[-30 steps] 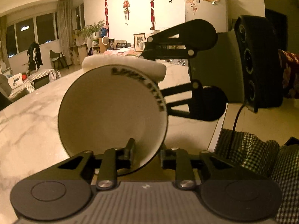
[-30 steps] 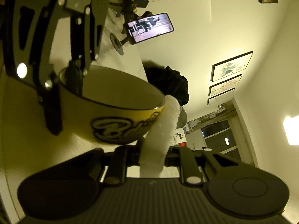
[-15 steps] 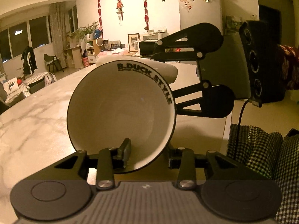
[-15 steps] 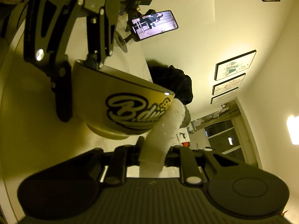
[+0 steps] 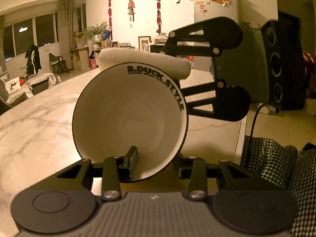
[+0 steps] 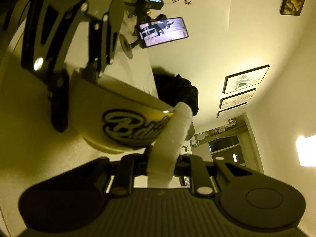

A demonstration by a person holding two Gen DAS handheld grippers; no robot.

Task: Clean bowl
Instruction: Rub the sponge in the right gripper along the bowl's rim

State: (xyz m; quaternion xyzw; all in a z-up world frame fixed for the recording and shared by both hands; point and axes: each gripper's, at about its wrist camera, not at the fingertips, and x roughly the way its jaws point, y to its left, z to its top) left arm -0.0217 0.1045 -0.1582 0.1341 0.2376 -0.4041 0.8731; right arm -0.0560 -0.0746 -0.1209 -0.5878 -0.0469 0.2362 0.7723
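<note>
Left wrist view, nearest first: the left gripper (image 5: pixel 156 163) straddles the lower rim of the bowl (image 5: pixel 130 122), one finger (image 5: pixel 131 159) inside the white hollow, the other outside behind the wall. Whether the pads press on the rim cannot be told from here; the bowl stands tilted on edge above the table (image 5: pixel 35 118), its mouth facing the camera, so it seems held at that rim. This view alone shows the white inside and the black lettering along the upper right of the rim. Across the top of the rim lies a white sponge (image 5: pixel 144 63), touching it. Behind the sponge, to the right, the right gripper (image 5: pixel 207 69) reaches in sideways. Farther off, a checked cloth (image 5: pixel 276 162) at lower right and a black speaker (image 5: pixel 282 67) beyond.

Right wrist view, rolled well over, gives the other side. Nearest, the right gripper (image 6: pixel 161 162) is pressed together on the sponge (image 6: pixel 167 144), which stands up from between its fingers and meets the bowl's rim at its far end. Only here does the bowl (image 6: pixel 118 118) show its yellow outside with a black and white script logo. Beyond the bowl the left gripper (image 6: pixel 79 73) comes in from the upper left, its fingers at the far rim. Farthest, a lit phone (image 6: pixel 164 31) on a stand and framed pictures (image 6: pixel 244 79) on the wall.
</note>
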